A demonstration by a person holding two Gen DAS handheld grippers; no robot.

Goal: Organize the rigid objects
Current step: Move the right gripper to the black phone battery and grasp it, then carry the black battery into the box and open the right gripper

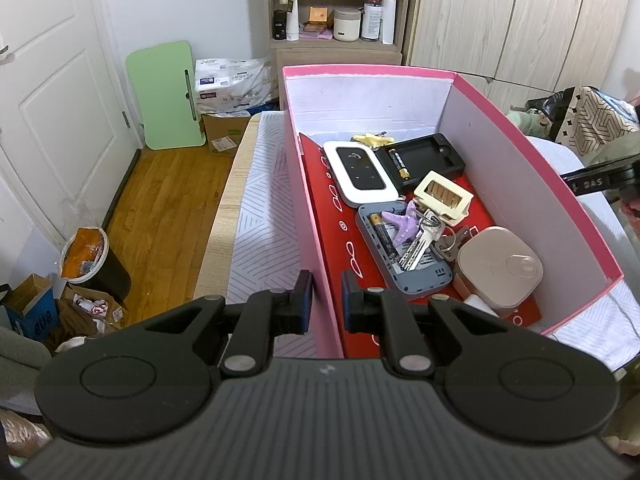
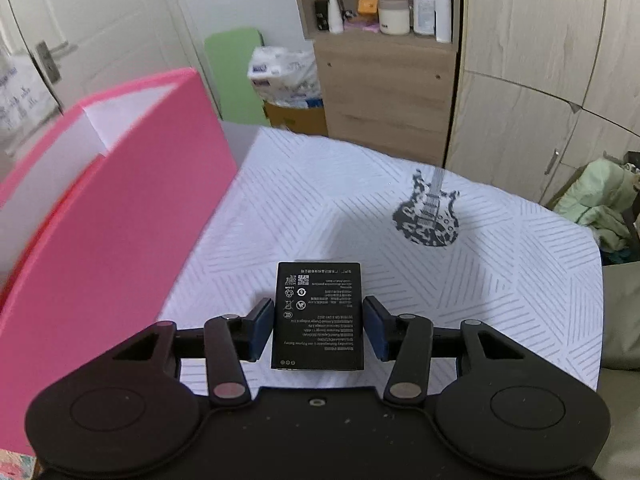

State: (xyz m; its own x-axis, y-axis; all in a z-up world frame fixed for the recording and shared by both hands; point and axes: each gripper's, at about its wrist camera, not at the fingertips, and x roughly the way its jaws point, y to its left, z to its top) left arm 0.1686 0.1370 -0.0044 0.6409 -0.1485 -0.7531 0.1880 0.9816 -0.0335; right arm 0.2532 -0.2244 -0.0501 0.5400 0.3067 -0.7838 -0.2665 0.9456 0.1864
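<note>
Right gripper (image 2: 318,326) holds a flat black rectangular battery pack (image 2: 318,316) between its blue pads, over the white striped cloth (image 2: 500,280), just beside the pink cardboard box (image 2: 120,220). Left gripper (image 1: 326,300) straddles the box's near wall, jaws narrow – pinched or merely close, cannot tell. Step in hand: stowing the battery. Next move likely – lift over the rim, release among the keys (image 1: 418,246) and white pocket router (image 1: 360,172)

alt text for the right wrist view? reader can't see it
The right gripper straddles a flat black battery lying on a white striped cloth, blue pads at either side of it. A pink box stands close on the left; a black guitar print marks the cloth ahead, with a wooden shelf unit beyond.
</note>
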